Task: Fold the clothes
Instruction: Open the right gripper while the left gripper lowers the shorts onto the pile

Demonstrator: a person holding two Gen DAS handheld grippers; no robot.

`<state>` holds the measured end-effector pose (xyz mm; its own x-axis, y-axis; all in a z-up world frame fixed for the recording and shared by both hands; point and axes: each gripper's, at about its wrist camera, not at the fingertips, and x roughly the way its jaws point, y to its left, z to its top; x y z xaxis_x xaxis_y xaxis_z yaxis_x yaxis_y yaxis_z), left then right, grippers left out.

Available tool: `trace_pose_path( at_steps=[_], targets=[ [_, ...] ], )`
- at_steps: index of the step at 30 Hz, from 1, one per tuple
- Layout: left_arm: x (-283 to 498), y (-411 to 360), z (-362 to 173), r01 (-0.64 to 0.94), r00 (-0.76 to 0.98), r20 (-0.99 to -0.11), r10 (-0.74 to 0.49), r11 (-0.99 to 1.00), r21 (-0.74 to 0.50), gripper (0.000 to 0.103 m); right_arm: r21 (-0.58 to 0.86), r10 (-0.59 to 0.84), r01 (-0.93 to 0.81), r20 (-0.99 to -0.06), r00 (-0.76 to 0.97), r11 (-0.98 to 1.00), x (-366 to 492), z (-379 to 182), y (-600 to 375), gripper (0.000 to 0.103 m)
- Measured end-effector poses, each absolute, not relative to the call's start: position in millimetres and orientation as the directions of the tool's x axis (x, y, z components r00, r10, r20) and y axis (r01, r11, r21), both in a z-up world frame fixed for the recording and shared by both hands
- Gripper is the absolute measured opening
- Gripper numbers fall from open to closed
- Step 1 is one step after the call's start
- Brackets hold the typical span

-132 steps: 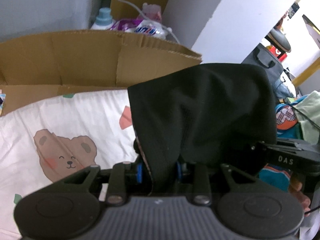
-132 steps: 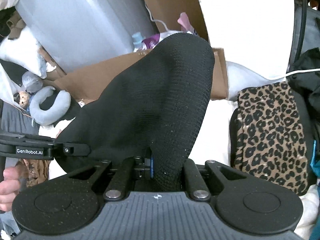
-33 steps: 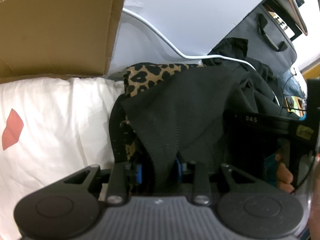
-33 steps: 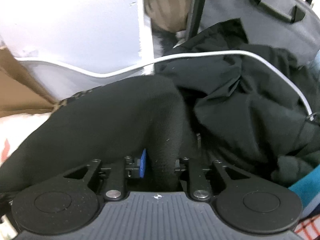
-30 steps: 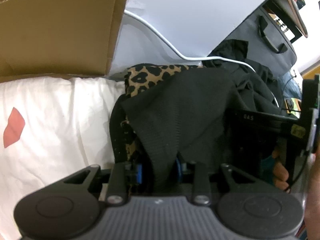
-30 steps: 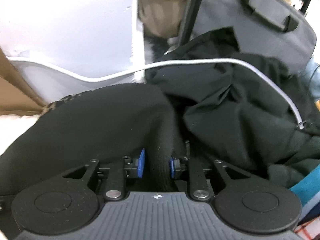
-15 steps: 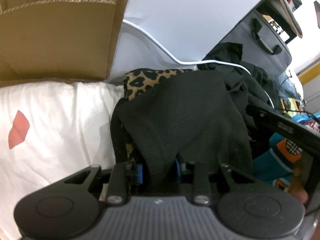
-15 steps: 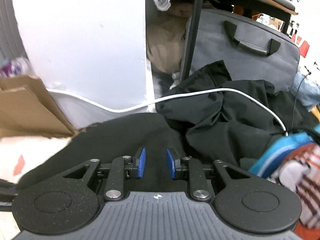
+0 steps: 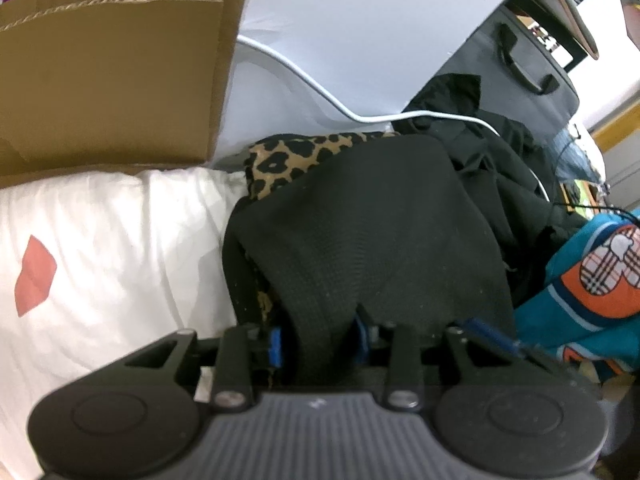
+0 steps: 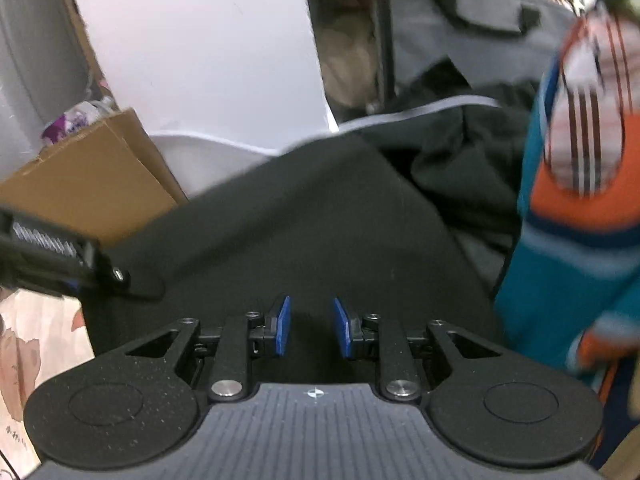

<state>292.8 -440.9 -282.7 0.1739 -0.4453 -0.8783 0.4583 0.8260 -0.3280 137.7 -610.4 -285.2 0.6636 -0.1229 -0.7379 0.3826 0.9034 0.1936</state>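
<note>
A folded black knit garment [image 9: 380, 220] lies on top of a leopard-print garment [image 9: 280, 156] at the right end of the white bed sheet [image 9: 100, 260]. My left gripper [image 9: 318, 344] is shut on the near edge of the black knit; the fabric bunches between its blue pads. In the right wrist view the same black garment [image 10: 300, 220] spreads out just beyond my right gripper [image 10: 312, 330], which stands open with nothing between its blue pads. The left tool's black body [image 10: 52, 256] shows at the left of that view.
A cardboard box [image 9: 108, 68] stands behind the sheet. A white cable [image 9: 320, 92] runs over a heap of black clothes [image 9: 500, 152] below a grey bag [image 9: 520, 60]. A teal and orange garment [image 9: 592, 280] lies to the right, blurred in the right wrist view [image 10: 580, 200].
Both grippers carried the black garment rightward onto the leopard-print one. The right gripper then opened, let go of it and drew back. The left gripper still holds it.
</note>
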Motion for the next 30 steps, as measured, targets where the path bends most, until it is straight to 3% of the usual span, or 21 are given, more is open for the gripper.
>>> trace_pose_path(
  at_steps=[12,17,24,26,30],
  targets=[
    [315.2,-436.4,-296.8,0.449,0.147,-0.860,-0.489,0.807,-0.383,0.035,0.188,-0.153,0.446,-0.767,0.623,0.875,133.4,-307.3,-603.3,0.035],
    [306.8,-430.9,-288.3,0.508,0.176,-0.857,-0.485,0.790,-0.343,0.049,0.192,-0.160,0.478,-0.782,0.602,0.857,124.1,-319.8,-600.5,0.036],
    [309.8,-419.1,-279.6,0.527,0.204,-0.848,-0.490,0.785,-0.327,0.059,0.176,-0.170,0.476,-0.784,0.597,0.862,115.4,-310.1,-599.6,0.036],
    [312.6,-416.4,-280.0,0.520,0.202,-0.848,-0.490,0.787,-0.331,0.071,0.190,-0.162,0.470,-0.775,0.610,0.862,114.6,-305.5,-597.4,0.036],
    [318.2,-411.2,-281.0,0.506,0.198,-0.849,-0.491,0.792,-0.340,0.072,0.214,-0.139,0.451,-0.764,0.630,0.866,118.3,-298.9,-593.0,0.036]
  ],
)
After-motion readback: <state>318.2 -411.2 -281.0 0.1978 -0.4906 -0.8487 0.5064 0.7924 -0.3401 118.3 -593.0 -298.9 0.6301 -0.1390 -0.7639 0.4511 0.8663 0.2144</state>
